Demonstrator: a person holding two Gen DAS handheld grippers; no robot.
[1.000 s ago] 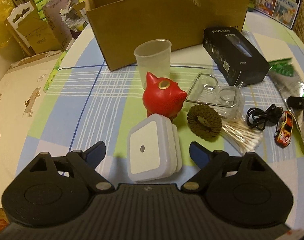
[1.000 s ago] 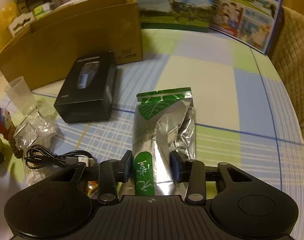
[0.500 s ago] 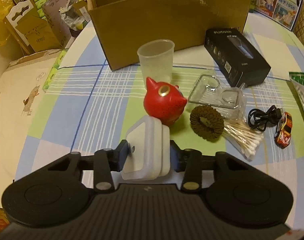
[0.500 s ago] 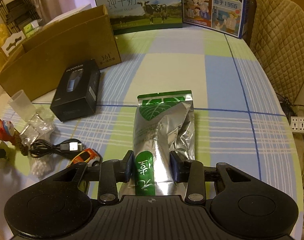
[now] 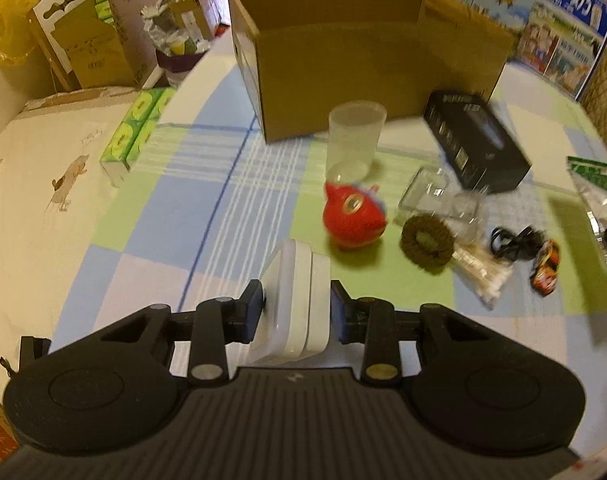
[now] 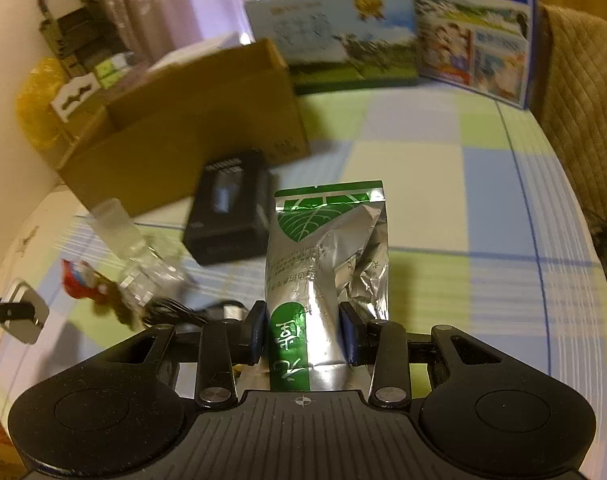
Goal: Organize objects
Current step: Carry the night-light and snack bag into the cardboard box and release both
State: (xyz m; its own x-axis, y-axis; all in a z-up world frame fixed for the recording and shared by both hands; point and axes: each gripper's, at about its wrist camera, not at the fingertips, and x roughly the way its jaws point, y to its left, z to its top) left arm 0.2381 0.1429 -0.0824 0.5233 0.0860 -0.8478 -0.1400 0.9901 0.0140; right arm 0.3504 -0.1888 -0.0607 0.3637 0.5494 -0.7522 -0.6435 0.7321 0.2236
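Lifted clear of the checked desk (image 5: 175,216) since a second ago: white plug-in night light (image 5: 293,300), then lying flat between wide-open jaws, now tilted on edge and pinched in the left gripper (image 5: 295,306), jaws closing on its sides. Raised too: silver-and-green foil pouch (image 6: 327,264), clamped near its lower end by the right gripper (image 6: 305,328), jaws shut on it as before, its top edge now hanging over the desk (image 6: 443,200) rather than lying on it.

Seen past the night light in the left wrist view: red pig-shaped figurine (image 5: 353,216), with translucent plastic cup (image 5: 355,136) just behind it and brown braided ring (image 5: 425,240) to its right. Beside the ring: clear plastic tray (image 5: 439,196), bundle of cotton swabs (image 5: 483,276), coiled black cable (image 5: 515,240) and toy car (image 5: 545,266). Black product box (image 5: 475,144) near the open cardboard box (image 5: 367,64) at the desk's far side. Milk cartons (image 6: 403,32) standing behind, blurred in both views.
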